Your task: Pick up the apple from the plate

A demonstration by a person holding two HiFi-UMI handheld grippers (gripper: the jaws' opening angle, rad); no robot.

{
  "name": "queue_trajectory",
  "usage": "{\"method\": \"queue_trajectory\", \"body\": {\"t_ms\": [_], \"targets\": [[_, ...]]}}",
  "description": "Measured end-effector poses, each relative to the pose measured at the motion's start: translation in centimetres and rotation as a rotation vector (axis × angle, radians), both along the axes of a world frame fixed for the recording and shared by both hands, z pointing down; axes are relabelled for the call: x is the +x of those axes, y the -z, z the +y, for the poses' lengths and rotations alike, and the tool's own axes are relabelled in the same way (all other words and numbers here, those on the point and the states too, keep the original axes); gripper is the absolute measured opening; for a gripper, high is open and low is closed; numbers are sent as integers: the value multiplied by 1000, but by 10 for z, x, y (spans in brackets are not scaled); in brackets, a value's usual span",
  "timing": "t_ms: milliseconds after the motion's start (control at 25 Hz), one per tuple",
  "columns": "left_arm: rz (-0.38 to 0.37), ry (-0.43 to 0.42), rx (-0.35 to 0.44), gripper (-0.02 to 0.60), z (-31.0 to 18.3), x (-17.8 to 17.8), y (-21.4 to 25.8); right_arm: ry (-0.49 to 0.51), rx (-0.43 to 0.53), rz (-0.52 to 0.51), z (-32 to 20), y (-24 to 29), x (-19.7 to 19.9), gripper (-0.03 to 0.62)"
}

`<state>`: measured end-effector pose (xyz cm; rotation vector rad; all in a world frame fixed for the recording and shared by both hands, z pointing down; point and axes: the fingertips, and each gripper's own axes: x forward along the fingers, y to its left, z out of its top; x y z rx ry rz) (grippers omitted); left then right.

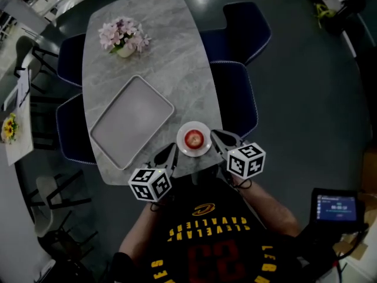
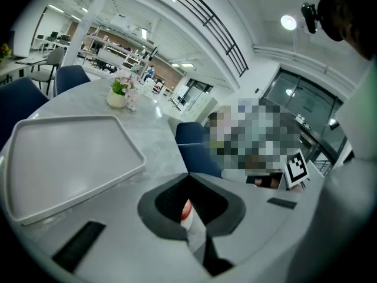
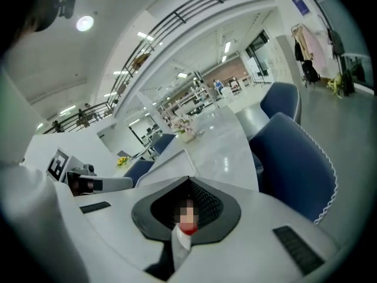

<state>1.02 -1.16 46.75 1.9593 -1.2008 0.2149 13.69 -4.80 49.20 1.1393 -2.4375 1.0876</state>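
A red apple [image 1: 193,139] sits on a small white plate [image 1: 184,148] near the marble table's front edge. My left gripper [image 1: 170,151] hangs just left of the plate, its jaws pressed together with nothing between them. My right gripper [image 1: 217,135] is just right of the plate, also shut and empty. In the left gripper view, the closed jaws [image 2: 188,175] fill the lower frame, and a sliver of red apple [image 2: 185,207] shows through the dark gap. The right gripper view shows the same closed jaws [image 3: 189,179] and a bit of red apple [image 3: 188,229].
A large grey tray [image 1: 132,122] lies left of the plate. A pot of pink flowers [image 1: 123,37] stands at the far end of the table [image 1: 159,46]. Blue chairs [image 1: 235,93] line both sides. A small screen [image 1: 337,206] sits at lower right.
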Motion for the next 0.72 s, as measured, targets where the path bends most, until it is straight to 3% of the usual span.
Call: {"method": "queue_trajectory", "body": {"t_ms": [160, 320, 720], "targets": [[24, -63, 98, 0, 14, 17, 50, 5, 160, -6, 16, 65, -7, 6], [30, -96, 168, 0, 9, 32, 71, 42, 277, -14, 15, 103, -18, 6], [11, -81, 193, 0, 16, 33, 79, 110, 412, 8, 23, 143, -37, 6]]}}
